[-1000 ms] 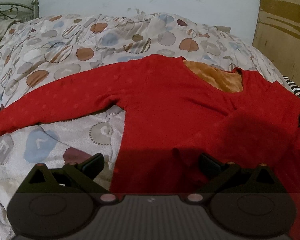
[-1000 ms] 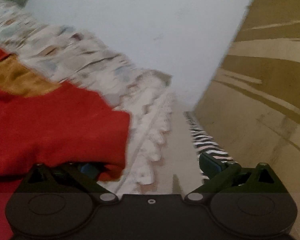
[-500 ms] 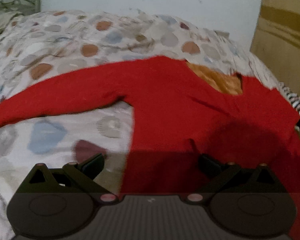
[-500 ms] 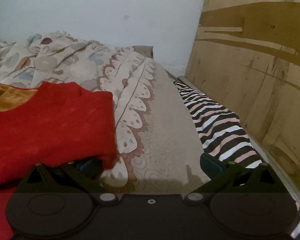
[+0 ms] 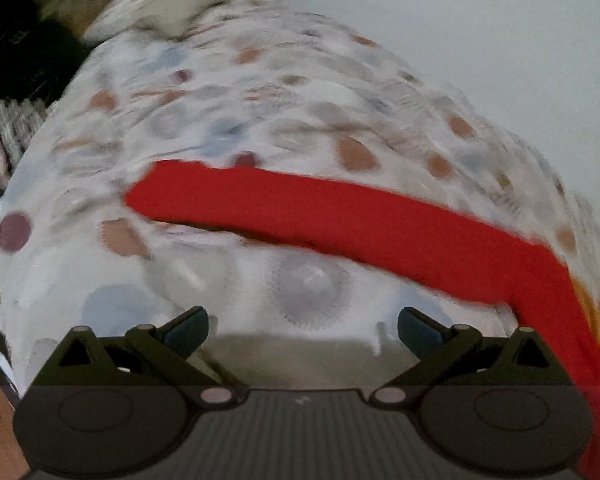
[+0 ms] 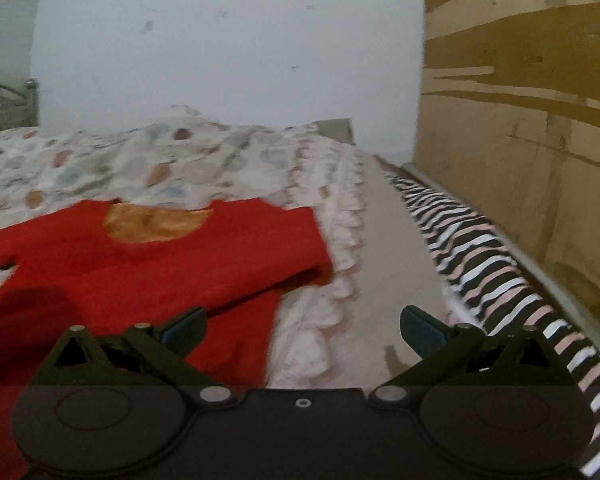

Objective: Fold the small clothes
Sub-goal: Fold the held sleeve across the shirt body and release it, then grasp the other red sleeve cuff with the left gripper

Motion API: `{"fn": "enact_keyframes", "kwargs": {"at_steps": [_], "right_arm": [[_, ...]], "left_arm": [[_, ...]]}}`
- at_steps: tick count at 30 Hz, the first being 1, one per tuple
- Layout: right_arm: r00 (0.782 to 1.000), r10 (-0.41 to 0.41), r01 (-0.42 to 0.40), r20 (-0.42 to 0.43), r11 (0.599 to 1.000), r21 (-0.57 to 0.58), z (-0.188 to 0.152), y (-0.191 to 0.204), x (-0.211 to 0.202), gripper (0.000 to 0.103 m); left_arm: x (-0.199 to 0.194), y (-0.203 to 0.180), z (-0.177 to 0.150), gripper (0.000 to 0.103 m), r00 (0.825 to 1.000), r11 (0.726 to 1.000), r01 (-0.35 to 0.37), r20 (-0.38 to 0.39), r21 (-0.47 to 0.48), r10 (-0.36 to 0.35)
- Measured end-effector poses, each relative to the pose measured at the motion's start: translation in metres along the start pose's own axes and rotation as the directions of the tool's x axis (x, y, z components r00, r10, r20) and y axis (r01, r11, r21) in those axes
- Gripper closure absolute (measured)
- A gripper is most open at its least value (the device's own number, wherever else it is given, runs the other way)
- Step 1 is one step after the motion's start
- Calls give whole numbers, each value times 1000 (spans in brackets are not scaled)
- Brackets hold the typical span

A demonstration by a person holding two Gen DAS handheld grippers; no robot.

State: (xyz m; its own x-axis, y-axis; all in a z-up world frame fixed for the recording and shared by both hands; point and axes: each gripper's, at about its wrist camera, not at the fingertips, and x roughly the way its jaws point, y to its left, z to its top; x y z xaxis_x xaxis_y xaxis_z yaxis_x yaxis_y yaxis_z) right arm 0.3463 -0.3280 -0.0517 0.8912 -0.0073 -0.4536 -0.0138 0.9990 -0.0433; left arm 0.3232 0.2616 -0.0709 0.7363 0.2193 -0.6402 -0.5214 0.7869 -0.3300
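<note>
Red top: flat on bed, neckline toward 12 o'clock; 1 sleeve stretched toward 9 o'clock. Left gripper, right gripper: both spread, empty.

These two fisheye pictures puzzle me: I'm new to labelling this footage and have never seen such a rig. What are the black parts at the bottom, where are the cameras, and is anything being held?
A person holds a two-finger gripper in each hand, and each carries a camera looking forward along its fingers. The black parts are those grippers. The left gripper is open and empty, facing a long sleeve of a red top stretched across a spotted quilt; this picture is blurred. The right gripper is also open and empty, over the red top, whose orange lining shows at the neck. A striped cloth lies beside a wooden panel.
</note>
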Motion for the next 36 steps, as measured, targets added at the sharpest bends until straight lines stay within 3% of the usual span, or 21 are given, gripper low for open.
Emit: {"fn": "enact_keyframes", "kwargs": {"at_steps": [4, 8, 12, 18, 21, 23, 26, 28, 29, 36], "right_arm": [[999, 44, -44, 2, 999, 17, -8, 31, -28, 0], [997, 77, -77, 6, 996, 37, -18, 62, -47, 0], [995, 101, -101, -12, 995, 19, -24, 88, -55, 0], [994, 111, -111, -23, 994, 21, -24, 101, -56, 0], [994, 107, -107, -34, 994, 19, -24, 101, -51, 0], [994, 103, -103, -36, 995, 13, -25, 102, -49, 0], [994, 98, -98, -38, 995, 3, -28, 103, -47, 0], [994, 103, -103, -42, 995, 4, -30, 103, -46, 0], [993, 105, -105, -44, 994, 6, -31, 103, -46, 0], [992, 121, -120, -36, 992, 25, -34, 99, -47, 0]], "left_arm": [[13, 37, 24, 0, 999, 995, 2, 50, -101, 3], [36, 66, 41, 0, 999, 976, 12, 46, -216, -2], [62, 98, 50, 0, 1000, 915, 18, 23, -402, -9], [77, 120, 49, 4, 996, 850, 20, 83, -526, 28], [77, 124, 47, 27, 989, 822, -14, 112, -570, 94], [77, 130, 45, 59, 984, 788, -31, 119, -615, 132], [76, 142, 41, 86, 979, 742, -28, 132, -670, 156], [74, 146, 39, 92, 977, 743, -1, 158, -670, 144], [72, 146, 39, 101, 975, 754, -1, 166, -657, 146], [52, 131, 56, 103, 956, 833, 89, 282, -546, 84]]}}
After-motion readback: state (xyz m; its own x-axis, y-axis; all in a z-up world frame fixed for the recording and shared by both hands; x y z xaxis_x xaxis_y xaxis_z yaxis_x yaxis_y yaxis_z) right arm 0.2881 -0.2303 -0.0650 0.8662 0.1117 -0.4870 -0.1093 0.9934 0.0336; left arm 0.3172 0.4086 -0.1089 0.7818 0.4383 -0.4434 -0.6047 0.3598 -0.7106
